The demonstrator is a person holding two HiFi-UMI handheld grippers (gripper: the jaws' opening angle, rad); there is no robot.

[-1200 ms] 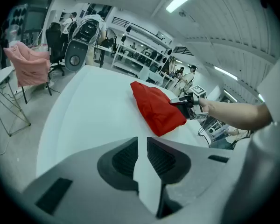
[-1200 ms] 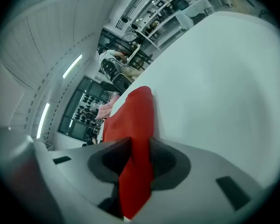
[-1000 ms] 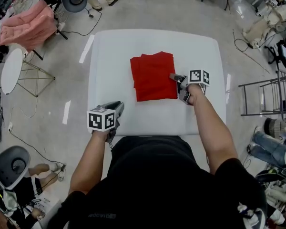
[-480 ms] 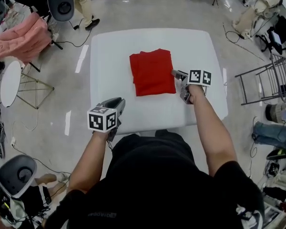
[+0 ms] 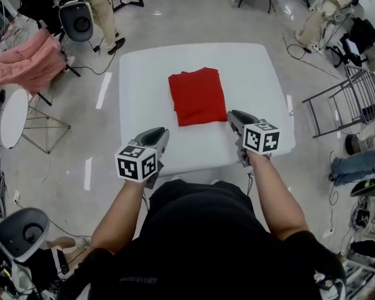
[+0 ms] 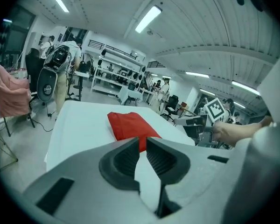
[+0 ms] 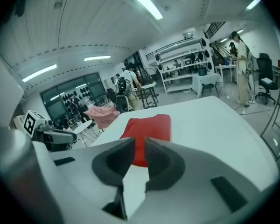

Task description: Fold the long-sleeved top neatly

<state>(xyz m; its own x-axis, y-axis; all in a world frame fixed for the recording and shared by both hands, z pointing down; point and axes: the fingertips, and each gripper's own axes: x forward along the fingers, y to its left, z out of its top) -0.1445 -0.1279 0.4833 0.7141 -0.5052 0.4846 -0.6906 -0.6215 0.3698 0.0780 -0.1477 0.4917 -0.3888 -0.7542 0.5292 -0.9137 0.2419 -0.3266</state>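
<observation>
- My left tool (image 5: 160,134) hangs over the near edge of the bench (image 5: 140,92), toward its near left corner. Its jaws have just been closing to a narrow slit, and nothing sits between them.
- The red long-sleeved top (image 5: 198,96) lies around the middle of the bench as a compact folded rectangle, clear of all four edges and touched by neither tool.
- I judge the top to be light, soft and limp. It should sag and slide open if I lift it by one layer, so I'd pinch through the whole stack at a corner or along a folded edge, with one tool on each side.
- My right tool (image 5: 234,115) is above the near edge on the right, close to the top's near right corner. Its jaws have just been closing too, and the small gap left holds nothing.
- I can read no brand or label on the top. The tools' cubes carry only square black-and-white patterns.
</observation>
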